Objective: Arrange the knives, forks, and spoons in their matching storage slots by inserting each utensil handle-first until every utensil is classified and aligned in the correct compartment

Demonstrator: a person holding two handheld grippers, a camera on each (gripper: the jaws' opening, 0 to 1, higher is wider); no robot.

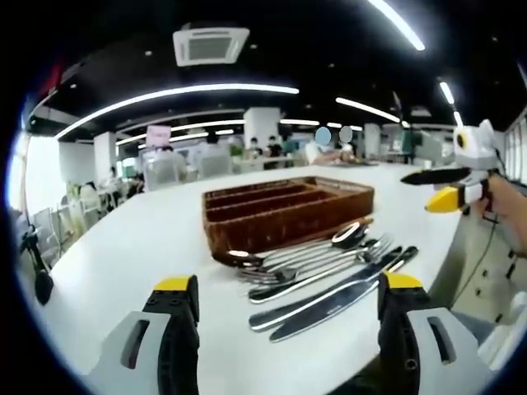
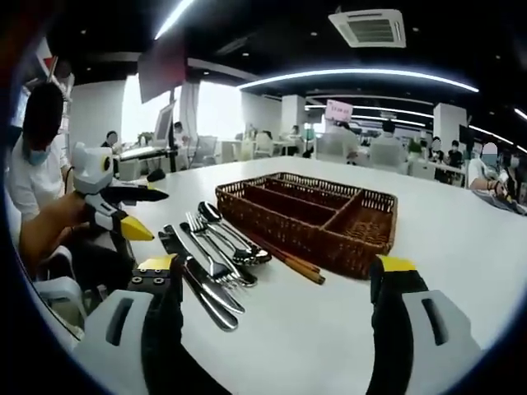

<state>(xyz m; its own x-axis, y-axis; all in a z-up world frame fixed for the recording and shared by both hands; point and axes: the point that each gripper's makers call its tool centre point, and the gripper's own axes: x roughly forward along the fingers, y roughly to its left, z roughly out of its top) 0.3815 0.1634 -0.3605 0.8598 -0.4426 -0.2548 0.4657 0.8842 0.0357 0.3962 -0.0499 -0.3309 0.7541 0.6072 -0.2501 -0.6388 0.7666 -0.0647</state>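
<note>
Left gripper view: left gripper low over the white table, jaws wide apart, nothing between them. Wicker tray sits at centre, compartments bare as far as visible. Just beside its near wall lies the cutlery: spoons, forks, knives, fanned toward 5 o'clock from the tray. Right gripper enters at 3 o'clock, held in a hand, well apart from the cutlery; its jaws stand apart, empty.

Right gripper view: right gripper with jaws spread, empty. Tray at centre, cutlery at its 9 o'clock side: knives, forks, spoons. Brown chopsticks lie against the tray wall. Left gripper at 9 o'clock, held by a seated person.
</note>
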